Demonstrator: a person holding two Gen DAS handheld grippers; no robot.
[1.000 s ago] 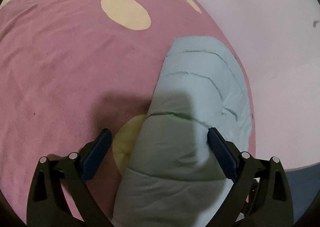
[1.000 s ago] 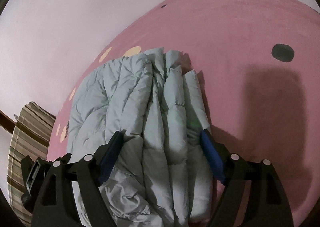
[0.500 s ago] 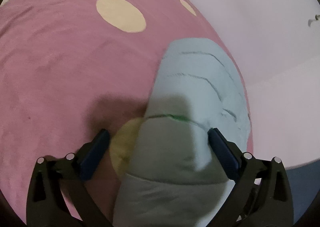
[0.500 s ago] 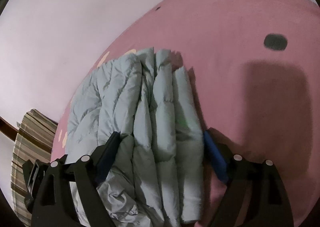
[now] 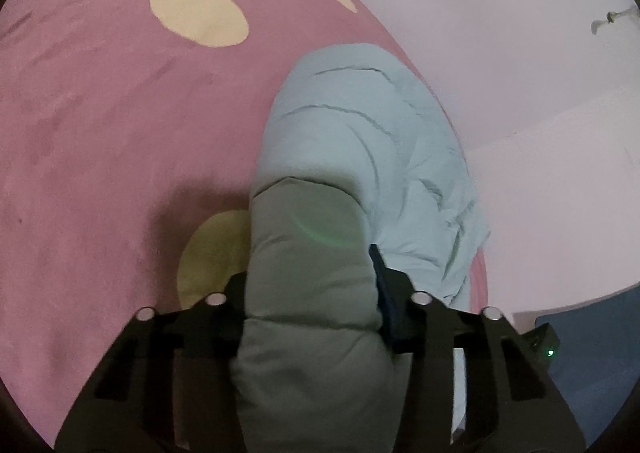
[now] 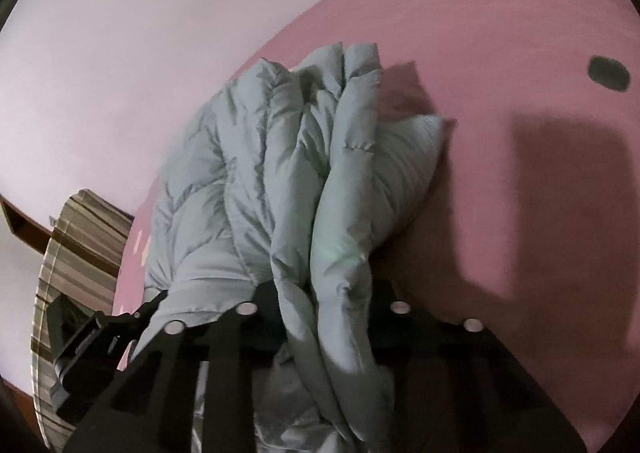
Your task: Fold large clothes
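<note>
A pale blue-green padded jacket [image 5: 360, 133] lies folded on a pink bed cover [image 5: 100, 133], near its edge by the wall. My left gripper [image 5: 308, 273] is closing on a thick padded roll of it. The roll bulges between the jaws and hides the left pad, while the blue right pad [image 5: 380, 277] presses into the fabric. In the right wrist view the jacket [image 6: 248, 173] bunches into several upright folds. My right gripper [image 6: 324, 285] is closing on those folds, which are pinched narrow between its jaws and cover both pads.
The pink cover [image 6: 500, 33] carries cream dots [image 5: 200, 11] and a dark dot [image 6: 608, 73]. A pale wall [image 5: 500, 33] runs right beside the jacket. A striped cloth [image 6: 72, 253] sits lower left in the right wrist view.
Both grippers went from wide open astride the jacket to squeezed in on it. The jacket's padding now bunches and lifts between the jaws, and its far folds have crumpled.
</note>
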